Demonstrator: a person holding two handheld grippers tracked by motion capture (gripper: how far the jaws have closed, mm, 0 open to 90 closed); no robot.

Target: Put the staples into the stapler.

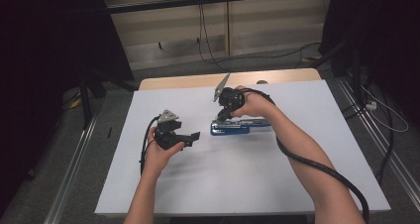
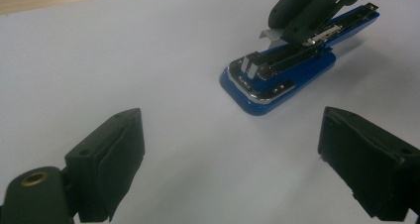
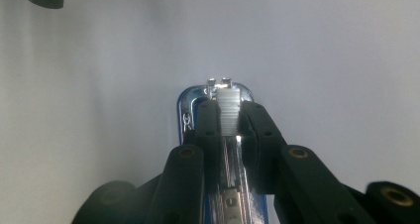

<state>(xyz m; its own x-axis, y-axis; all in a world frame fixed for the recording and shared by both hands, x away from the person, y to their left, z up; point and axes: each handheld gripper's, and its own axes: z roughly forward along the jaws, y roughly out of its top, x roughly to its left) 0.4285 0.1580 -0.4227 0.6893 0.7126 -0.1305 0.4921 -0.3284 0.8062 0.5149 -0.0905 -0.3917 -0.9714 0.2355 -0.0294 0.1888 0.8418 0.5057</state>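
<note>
- Stapler [image 1: 236,128]: blue, lies open on the white table [image 1: 257,184], mid-table.
- Right gripper [image 3: 232,116]: jaws clamped on the strip of staples [image 3: 229,110] in the stapler.
- Left gripper [image 2: 233,159]: jaws wide apart, holding nothing, near the stapler.

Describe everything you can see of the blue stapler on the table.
The blue stapler lies flat on the white table, near its middle. It has a glossy blue base that looks like plastic, with a shiny metal plate at its front. Its top looks swung open, baring the silvery metal staple channel with a strip of staples. The right gripper has its black jaws shut on that strip from both sides. The left gripper hangs open beside the stapler, apart from it.
</note>
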